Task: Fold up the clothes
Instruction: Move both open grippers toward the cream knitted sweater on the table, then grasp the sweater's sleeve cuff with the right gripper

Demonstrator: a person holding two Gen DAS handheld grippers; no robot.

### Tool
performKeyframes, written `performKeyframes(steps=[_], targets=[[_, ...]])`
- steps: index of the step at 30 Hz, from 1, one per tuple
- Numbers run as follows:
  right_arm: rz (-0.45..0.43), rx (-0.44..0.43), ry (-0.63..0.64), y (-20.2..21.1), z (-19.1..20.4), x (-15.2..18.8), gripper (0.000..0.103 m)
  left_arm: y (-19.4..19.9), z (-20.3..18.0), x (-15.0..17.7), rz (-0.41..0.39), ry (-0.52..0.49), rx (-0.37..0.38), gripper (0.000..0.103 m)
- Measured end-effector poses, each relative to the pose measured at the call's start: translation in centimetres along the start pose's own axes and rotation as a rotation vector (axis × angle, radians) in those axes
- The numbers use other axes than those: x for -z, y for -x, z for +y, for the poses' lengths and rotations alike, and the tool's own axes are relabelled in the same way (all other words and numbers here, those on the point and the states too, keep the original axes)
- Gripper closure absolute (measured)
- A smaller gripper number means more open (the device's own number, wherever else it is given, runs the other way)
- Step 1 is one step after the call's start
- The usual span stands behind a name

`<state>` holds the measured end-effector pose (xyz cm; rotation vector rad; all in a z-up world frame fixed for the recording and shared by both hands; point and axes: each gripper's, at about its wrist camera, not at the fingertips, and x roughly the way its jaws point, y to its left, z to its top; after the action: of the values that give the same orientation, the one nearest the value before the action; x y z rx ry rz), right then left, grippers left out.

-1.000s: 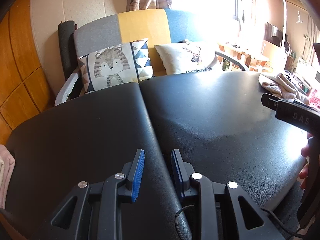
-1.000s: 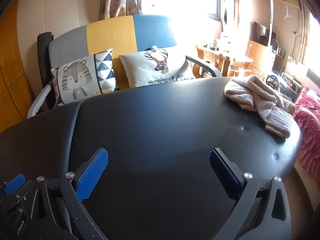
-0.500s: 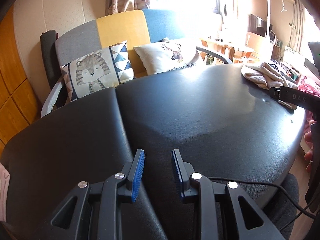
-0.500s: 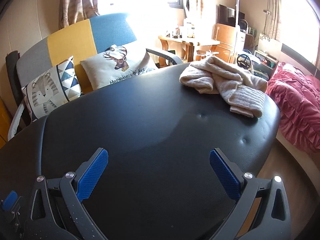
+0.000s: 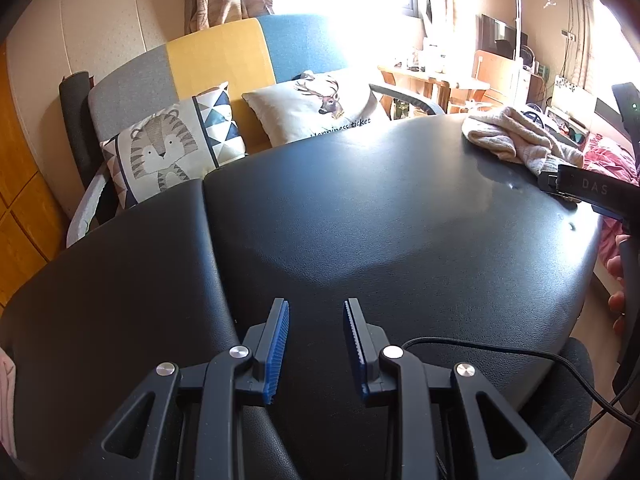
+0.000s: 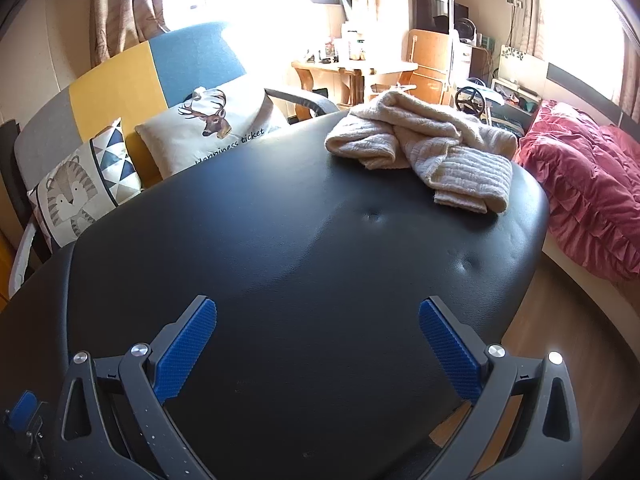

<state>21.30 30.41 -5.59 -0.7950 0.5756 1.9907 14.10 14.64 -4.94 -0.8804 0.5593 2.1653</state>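
Lying crumpled, cream sweater (image 6: 424, 156), black table (image 6: 304, 248)

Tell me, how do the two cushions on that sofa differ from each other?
The tiger cushion shows a grey striped cartoon tiger beside a band of blue and grey triangles; the deer cushion is plain cream with a small brown antlered head. The deer cushion carries a printed line of words; I see none on the tiger cushion. The tiger cushion leans against the sofa's grey and yellow panels, the deer cushion nearer the blue. Both stand propped upright behind the black padded table.
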Motion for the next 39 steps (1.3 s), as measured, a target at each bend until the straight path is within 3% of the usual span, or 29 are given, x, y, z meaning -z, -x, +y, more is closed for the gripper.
performKeyframes(steps=[7, 18, 24, 30, 35, 39], targets=[[-0.026, 0.009, 0.021, -0.9, -1.4, -0.4, 0.000, -0.3, -0.1, -0.6, 0.009, -0.002, 0.001, 0.075], [-0.048, 0.065, -0.002, -4.6, -7.4, -2.0, 0.000, -2.0, -0.8, -2.7, 0.005, -0.009, -0.004, 0.075], [-0.065, 0.155, 0.076, -8.1, -9.4, -4.8, 0.000, -3.9, -3.0, -4.3, 0.046, -0.036, 0.018, 0.075], [-0.011, 0.219, 0.085, -14.1, -11.8, -8.9, 0.000, -5.5, -5.6, -5.0, 0.075, -0.090, 0.022, 0.075], [0.023, 0.225, 0.045, -17.8, -13.2, -11.1, 0.000, -6.3, -5.5, -4.2, 0.116, -0.084, 0.006, 0.075], [0.047, 0.278, 0.064, -19.5, -13.6, -12.0, 0.000, -7.2, -5.2, -3.7, 0.143, -0.067, -0.007, 0.075]])
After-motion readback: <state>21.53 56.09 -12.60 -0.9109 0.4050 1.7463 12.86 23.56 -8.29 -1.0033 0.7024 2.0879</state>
